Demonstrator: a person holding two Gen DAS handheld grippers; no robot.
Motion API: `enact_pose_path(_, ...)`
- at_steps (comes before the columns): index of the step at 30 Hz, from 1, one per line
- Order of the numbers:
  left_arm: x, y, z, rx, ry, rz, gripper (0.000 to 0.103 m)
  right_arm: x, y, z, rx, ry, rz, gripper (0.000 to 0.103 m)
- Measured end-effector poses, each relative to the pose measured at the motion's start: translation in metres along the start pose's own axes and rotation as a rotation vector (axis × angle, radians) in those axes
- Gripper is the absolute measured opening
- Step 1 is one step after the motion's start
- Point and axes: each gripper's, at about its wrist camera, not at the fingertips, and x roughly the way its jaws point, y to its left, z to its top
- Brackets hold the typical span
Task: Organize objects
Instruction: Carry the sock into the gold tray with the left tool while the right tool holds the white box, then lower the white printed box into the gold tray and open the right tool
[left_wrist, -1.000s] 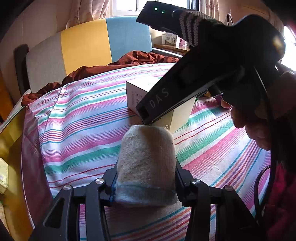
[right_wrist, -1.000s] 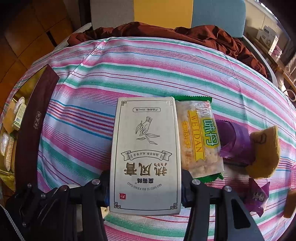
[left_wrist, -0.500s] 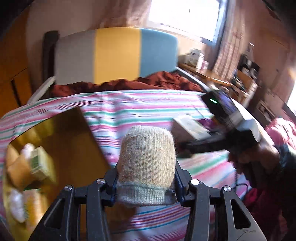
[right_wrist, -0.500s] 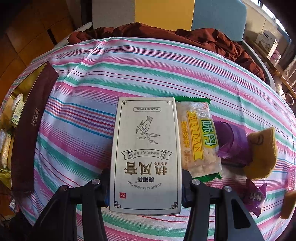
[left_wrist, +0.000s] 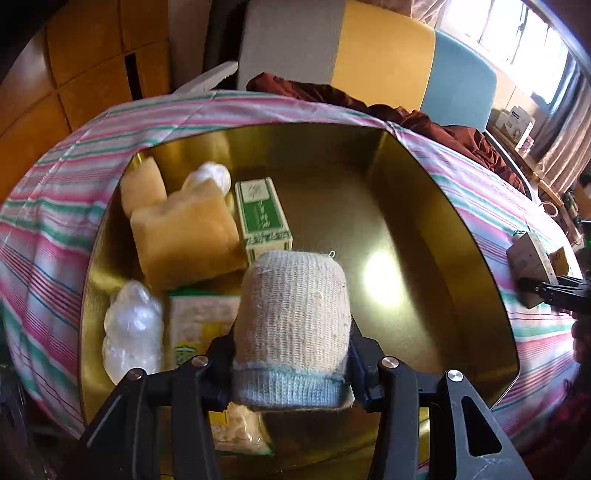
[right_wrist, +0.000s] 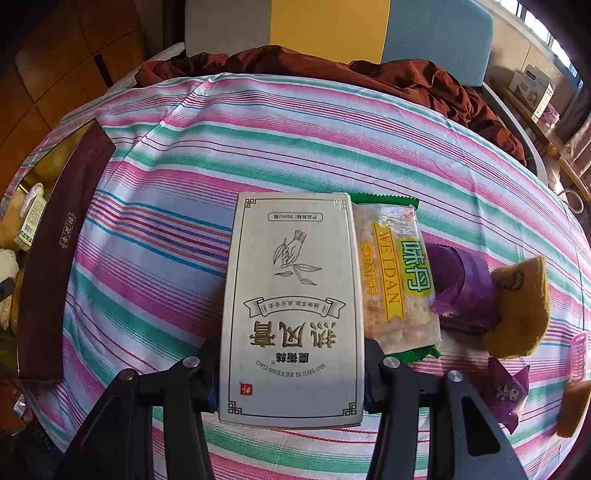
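Above the gold box (left_wrist: 424, 206), the left hand-held gripper (left_wrist: 291, 373) clamps a knitted roll (left_wrist: 291, 317) (beige) — long axis pointing away.

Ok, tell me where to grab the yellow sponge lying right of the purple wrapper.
Take the yellow sponge across its two broad flat faces near the upper edge, coming down from above. It stands tilted on edge, leaning on the purple wrapper, so the thin top is exposed.

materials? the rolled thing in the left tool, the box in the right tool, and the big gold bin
Rolled thing: knitted fabric, cream with a pale blue cuff; ribbed stitches show, likely cotton. White box: matte printed cardboard, crisp folded edges. Gold bin: glossy, mirror-like wall with a bright glare spot; metal or foil-lined card, can't tell.
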Motion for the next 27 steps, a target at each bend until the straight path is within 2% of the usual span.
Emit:
enact_pose_path(5, -0.003, 0.003, -0.012, 0.002, -0.003, 0.005, 0.051, 0.001, -0.005, 0.001, 0.014, 0.003, 0.002, 0.054)
enact_pose_path(7, -0.009, 0.005, -0.016, 0.005, -0.018, 0.004, 0.058, 0.001, -0.006, 0.000, 0.021, 0.004, 0.005, 0.054)
enact_pose_path(9, -0.017, 0.007, -0.017, 0.006, -0.038, 0.003, 0.059, 0.001, -0.006, 0.001, 0.024, 0.003, 0.003, 0.054)
enact_pose_path(17, -0.050, 0.033, -0.022, -0.064, -0.127, -0.017, 0.060, -0.018, 0.009, 0.002, 0.044, -0.057, -0.032, 0.052)
enact_pose_path(20, -0.058, 0.043, -0.021, -0.089, -0.157, -0.014, 0.060, -0.039, 0.016, 0.010, 0.087, -0.105, 0.028, 0.052)
enact_pose_path(22, -0.062, 0.044, -0.022, -0.078, -0.178, 0.002, 0.060, -0.053, 0.036, 0.024, 0.069, -0.141, 0.062, 0.052)
enact_pose_path(27, -0.065, 0.045, -0.026, -0.073, -0.200, 0.003, 0.060, -0.077, 0.121, 0.057, -0.063, -0.184, 0.150, 0.052)
